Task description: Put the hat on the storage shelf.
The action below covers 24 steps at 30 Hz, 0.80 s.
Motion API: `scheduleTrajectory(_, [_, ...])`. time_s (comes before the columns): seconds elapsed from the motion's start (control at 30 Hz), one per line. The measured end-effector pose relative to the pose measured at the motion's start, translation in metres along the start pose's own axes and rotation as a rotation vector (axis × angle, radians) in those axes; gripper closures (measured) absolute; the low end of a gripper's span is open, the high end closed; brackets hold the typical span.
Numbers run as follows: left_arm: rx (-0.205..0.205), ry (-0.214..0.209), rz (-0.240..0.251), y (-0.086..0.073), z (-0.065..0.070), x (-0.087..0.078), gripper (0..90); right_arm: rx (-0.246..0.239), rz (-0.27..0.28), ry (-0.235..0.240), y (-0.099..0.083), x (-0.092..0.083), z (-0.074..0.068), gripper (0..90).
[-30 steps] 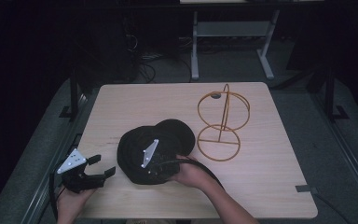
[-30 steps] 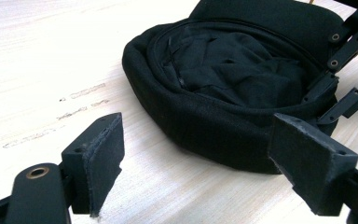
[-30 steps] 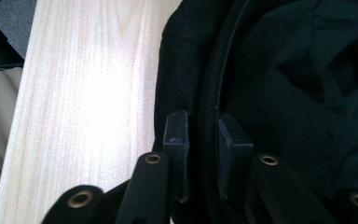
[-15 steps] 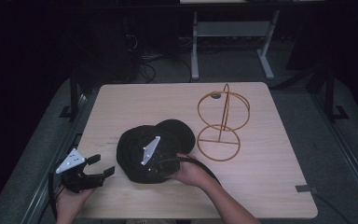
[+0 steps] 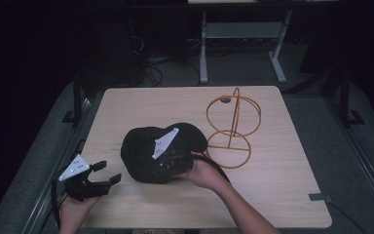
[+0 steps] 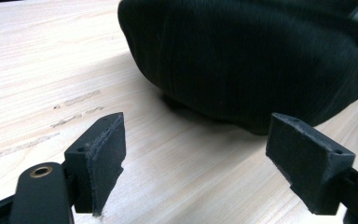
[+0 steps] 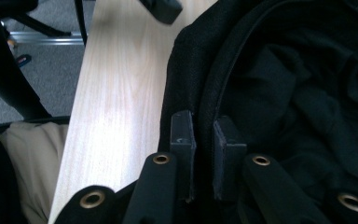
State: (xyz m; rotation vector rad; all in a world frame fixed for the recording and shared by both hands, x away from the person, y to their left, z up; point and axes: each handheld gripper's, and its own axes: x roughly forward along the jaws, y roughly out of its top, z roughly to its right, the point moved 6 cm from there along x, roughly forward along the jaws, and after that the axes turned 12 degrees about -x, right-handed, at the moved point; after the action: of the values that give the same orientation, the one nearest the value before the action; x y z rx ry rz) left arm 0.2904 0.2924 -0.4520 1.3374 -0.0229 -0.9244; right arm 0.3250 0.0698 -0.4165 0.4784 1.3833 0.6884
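Note:
A black cap (image 5: 143, 151) lies in the middle of the wooden table (image 5: 272, 185), near its front. My right gripper (image 5: 168, 158), with its grey plate on top, is over the cap's right side. In the right gripper view this gripper (image 7: 204, 126) is shut on the rim of the cap (image 7: 284, 84), with the edge pinched between the pads and the cap's inside showing. My left gripper (image 5: 108, 171) rests by the table's front left corner. Its jaws stand wide open and hold nothing (image 6: 196, 140), a short way from the crown of the cap (image 6: 242, 56).
An orange wire stand (image 5: 231, 126), a ring on a post over a round base, is just right of the cap. A grey tape strip (image 5: 317, 197) marks the front right edge. Metal table legs (image 5: 203, 48) and cables sit on the floor behind.
My right gripper has risen with the cap's rim in it, which lifts that side of the cap off the table. The left gripper has stayed where it was.

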Motion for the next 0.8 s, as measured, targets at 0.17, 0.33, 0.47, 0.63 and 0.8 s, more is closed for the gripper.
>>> scheduleTrajectory(0.17, [0.009, -0.017, 0.0, 0.002, 0.004, 0.001, 19.3, 0.015, 0.036, -0.026, 0.007, -0.017, 0.005, 80.8])
scheduleTrajectory(0.33, [0.011, -0.037, 0.011, 0.007, 0.009, 0.002, 19.3, 0.039, 0.087, -0.047, 0.013, -0.033, 0.01, 80.9])
scheduleTrajectory(0.47, [0.021, -0.056, 0.029, 0.014, 0.015, 0.0, 19.3, 0.047, 0.111, -0.052, 0.019, -0.047, 0.014, 80.9])
scheduleTrajectory(0.63, [0.038, -0.093, 0.045, 0.024, 0.024, -0.002, 19.3, 0.053, 0.135, -0.056, 0.027, -0.061, 0.019, 80.9])
scheduleTrajectory(0.8, [0.048, -0.147, 0.072, 0.038, 0.036, -0.002, 19.1, 0.064, 0.151, -0.052, 0.032, -0.071, 0.022, 80.9])
